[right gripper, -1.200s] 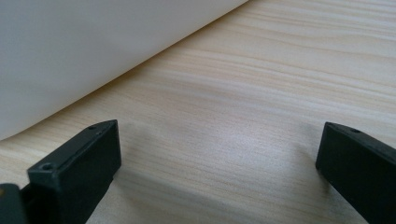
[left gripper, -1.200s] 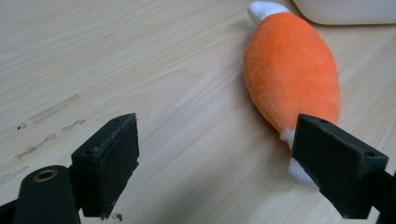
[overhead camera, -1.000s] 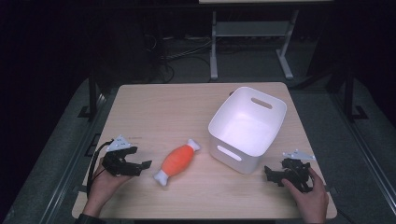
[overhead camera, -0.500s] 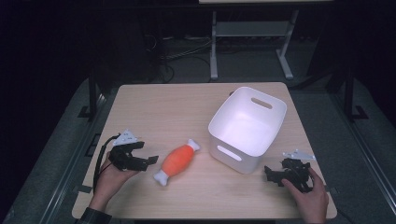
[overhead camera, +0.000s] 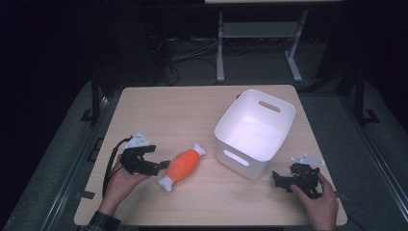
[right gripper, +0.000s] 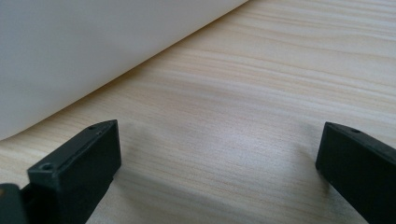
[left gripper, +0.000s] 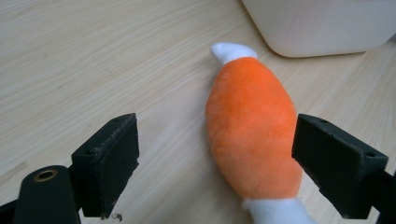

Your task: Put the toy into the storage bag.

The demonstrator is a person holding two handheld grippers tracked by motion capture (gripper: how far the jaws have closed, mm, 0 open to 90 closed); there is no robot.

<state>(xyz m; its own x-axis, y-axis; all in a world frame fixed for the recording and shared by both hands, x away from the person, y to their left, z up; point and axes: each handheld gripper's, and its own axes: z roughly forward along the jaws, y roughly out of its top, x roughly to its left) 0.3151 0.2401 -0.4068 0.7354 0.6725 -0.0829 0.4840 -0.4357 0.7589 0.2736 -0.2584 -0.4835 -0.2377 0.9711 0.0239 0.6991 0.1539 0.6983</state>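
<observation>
Lying plush toy (overhead camera: 183, 165), long axis diagonal toward white bin (overhead camera: 253, 131)

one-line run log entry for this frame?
left gripper: open, at orange plush toy | right gripper: open, idle | white bin: empty

Left gripper (overhead camera: 161, 166) beside orange plush toy (overhead camera: 184, 165); white bin (overhead camera: 255, 130) right of it.
</observation>
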